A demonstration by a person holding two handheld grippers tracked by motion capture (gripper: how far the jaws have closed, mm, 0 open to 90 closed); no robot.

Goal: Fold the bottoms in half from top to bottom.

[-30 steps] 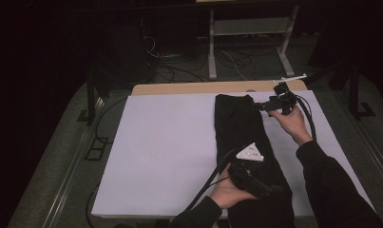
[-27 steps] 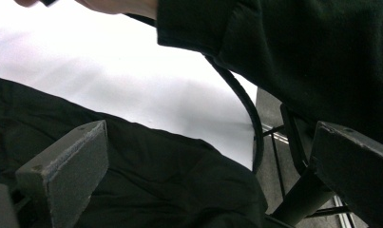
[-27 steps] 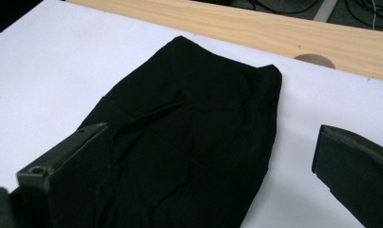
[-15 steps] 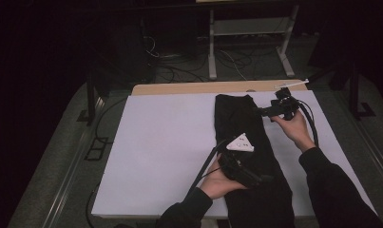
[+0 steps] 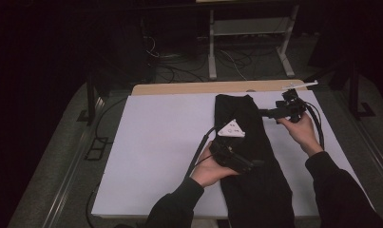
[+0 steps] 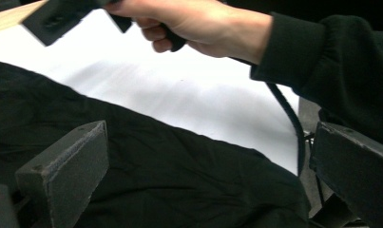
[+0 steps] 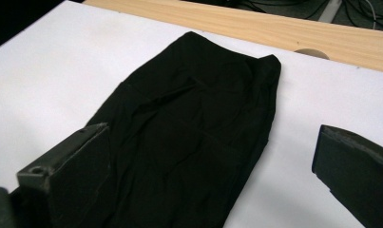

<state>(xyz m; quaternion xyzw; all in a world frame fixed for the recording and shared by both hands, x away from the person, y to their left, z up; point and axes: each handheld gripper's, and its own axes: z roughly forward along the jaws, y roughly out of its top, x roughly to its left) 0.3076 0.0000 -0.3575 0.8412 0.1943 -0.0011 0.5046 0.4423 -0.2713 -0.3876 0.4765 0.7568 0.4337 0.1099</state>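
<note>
A long black garment [image 5: 248,156] lies lengthwise on the white sheet [image 5: 160,142], running from the far edge to the near edge. My left gripper [image 5: 253,164] hovers over the garment's middle, jaws open and pointing right, with its grey three-cornered plate [image 5: 231,129] on top. In the left gripper view the open left gripper [image 6: 210,137] has the dark cloth [image 6: 179,180] below it. My right gripper [image 5: 266,113] is held beside the garment's far right edge, pointing left. In the right gripper view the right gripper [image 7: 213,133] is open, and the garment's far end [image 7: 203,109] lies between the jaws, untouched.
A wooden table edge [image 5: 203,88] borders the sheet at the back. Behind it stand a metal frame [image 5: 246,42] and floor cables [image 5: 179,66]. Black cables [image 5: 201,147] trail from both grippers. The sheet's left half is bare white.
My left gripper has moved away from the near edge, farther up the garment and slightly left. The right gripper has drifted a little nearer and stays beside the garment's far end.
</note>
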